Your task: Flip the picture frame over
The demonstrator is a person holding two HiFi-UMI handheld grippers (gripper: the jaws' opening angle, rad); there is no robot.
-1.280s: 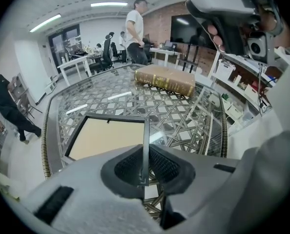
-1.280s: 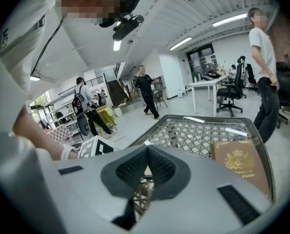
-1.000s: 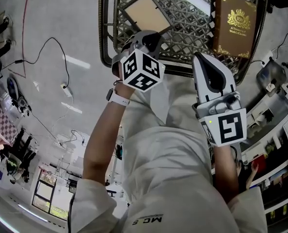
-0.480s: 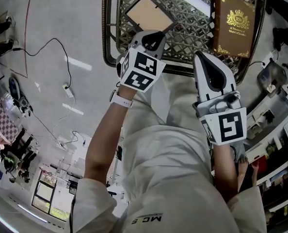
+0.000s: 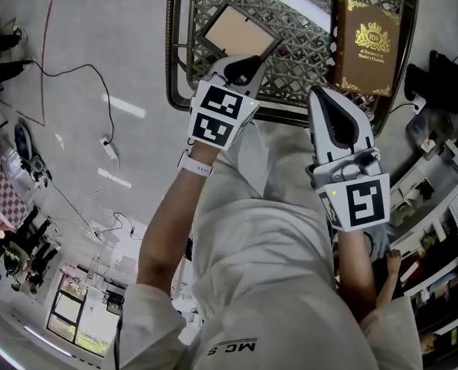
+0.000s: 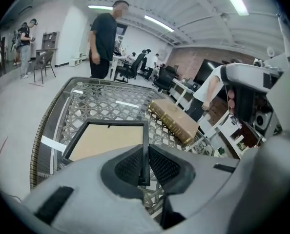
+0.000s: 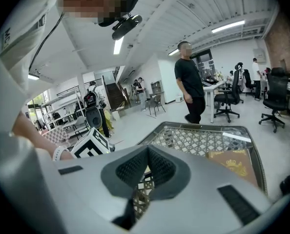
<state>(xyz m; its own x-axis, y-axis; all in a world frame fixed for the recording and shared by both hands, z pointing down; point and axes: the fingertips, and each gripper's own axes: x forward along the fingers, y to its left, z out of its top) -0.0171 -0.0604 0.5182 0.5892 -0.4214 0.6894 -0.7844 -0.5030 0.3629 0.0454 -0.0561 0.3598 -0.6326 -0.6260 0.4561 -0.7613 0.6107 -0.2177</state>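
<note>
We have the left gripper [image 6: 144,152] clamped on the black rim of the picture frame [image 5: 237,31], at the corner nearest the front edge of the lattice table [image 5: 173,60]. Its jaws are nearly together, with only the thin rim between them. The frame sits over the table's left half, tan board facing up. It seems tipped up at the gripped corner, though we cannot be sure. Our right gripper [image 5: 331,102] hangs just off the table's front edge, jaws closed together on nothing. A brown book [image 5: 365,46] lies on the table's right half.
</note>
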